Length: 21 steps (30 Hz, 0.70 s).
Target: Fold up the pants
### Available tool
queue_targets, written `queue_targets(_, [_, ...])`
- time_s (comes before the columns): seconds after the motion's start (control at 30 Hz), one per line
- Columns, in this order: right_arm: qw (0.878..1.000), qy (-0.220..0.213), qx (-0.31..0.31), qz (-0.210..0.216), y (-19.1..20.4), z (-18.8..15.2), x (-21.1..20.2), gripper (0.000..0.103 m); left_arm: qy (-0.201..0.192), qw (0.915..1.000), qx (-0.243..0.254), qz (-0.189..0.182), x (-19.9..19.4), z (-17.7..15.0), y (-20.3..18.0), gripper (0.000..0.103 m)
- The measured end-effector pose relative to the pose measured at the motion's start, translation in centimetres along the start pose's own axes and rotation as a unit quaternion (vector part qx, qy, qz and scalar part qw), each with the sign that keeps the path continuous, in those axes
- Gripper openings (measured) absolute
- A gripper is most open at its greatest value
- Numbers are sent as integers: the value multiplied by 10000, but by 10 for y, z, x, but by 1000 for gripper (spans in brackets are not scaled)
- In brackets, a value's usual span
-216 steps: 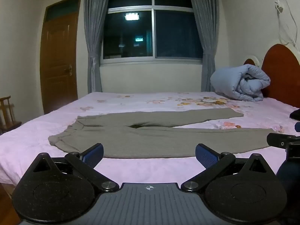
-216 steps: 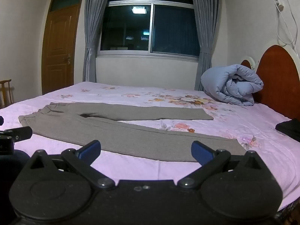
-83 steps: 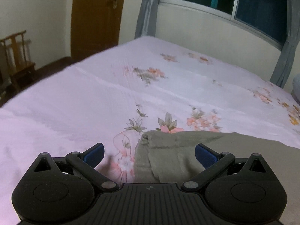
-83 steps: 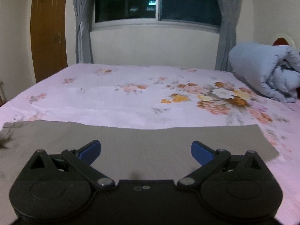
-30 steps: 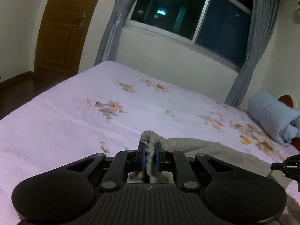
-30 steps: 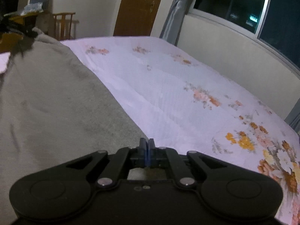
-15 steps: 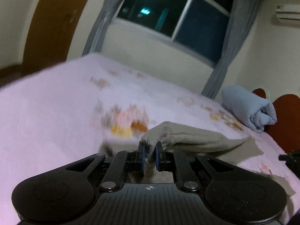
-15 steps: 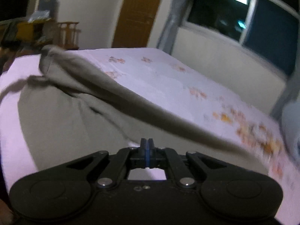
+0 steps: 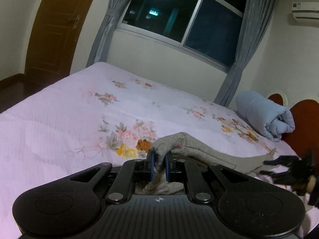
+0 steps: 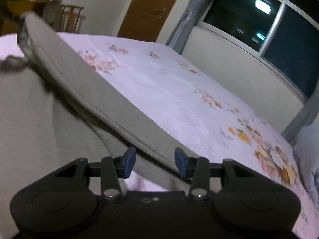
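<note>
The grey pants (image 9: 199,151) lie partly on the pink flowered bed (image 9: 59,123). My left gripper (image 9: 158,166) is shut on a bunched end of them, which it holds lifted off the sheet. From there the fabric stretches right toward my right gripper (image 9: 264,167). In the right wrist view the pants (image 10: 69,91) form a raised fold that climbs to the upper left. My right gripper (image 10: 155,162) is opening. The fold's stitched edge runs between its blue pads (image 10: 128,162), which stand apart from the cloth.
A rolled light-blue duvet (image 9: 265,117) rests against the red-brown headboard (image 9: 303,123) at the right. A window with grey curtains (image 9: 179,20) is behind the bed. A brown door (image 9: 55,31) and a wooden chair (image 10: 71,18) stand at the left.
The right gripper's jaws, shut on the pants' edge before, have parted and the edge now lies loose between them. The left gripper has carried its end of the pants across the bed toward the right gripper.
</note>
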State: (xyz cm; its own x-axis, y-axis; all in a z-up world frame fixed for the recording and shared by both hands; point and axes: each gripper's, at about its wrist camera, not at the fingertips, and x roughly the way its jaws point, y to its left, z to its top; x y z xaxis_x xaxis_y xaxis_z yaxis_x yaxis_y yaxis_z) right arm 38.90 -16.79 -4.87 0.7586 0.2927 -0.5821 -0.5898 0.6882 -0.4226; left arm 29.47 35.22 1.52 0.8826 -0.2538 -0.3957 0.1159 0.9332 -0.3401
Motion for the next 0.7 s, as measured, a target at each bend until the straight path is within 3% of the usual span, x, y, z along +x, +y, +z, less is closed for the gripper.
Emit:
queue_targets(0.2, [9975, 204, -629, -248, 3, -7, 33, 31, 63, 9999, 82, -61, 4, 21, -3, 10])
queue_targets(0.27, [9979, 363, -509, -151, -4, -7, 41, 6, 118, 9999, 106, -59, 8, 24, -1, 10])
queue_targets(0.33, [9989, 460, -117, 49, -17, -5, 40, 0, 127, 9999, 102, -40, 11, 26, 1, 10])
queue_targets(0.53, [9997, -58, -205, -105, -21, 12, -55, 0, -96, 9999, 14, -122, 3, 29, 15, 10])
queue_targets(0.63, [9990, 75, -407, 167, 5, 9, -114, 0, 104, 9998, -44, -152, 1, 16, 26, 11])
queue_targets(0.7, [9966, 343, -505, 545, 34, -3, -138, 0, 459, 9989, 88, -2, 2, -1, 32, 12])
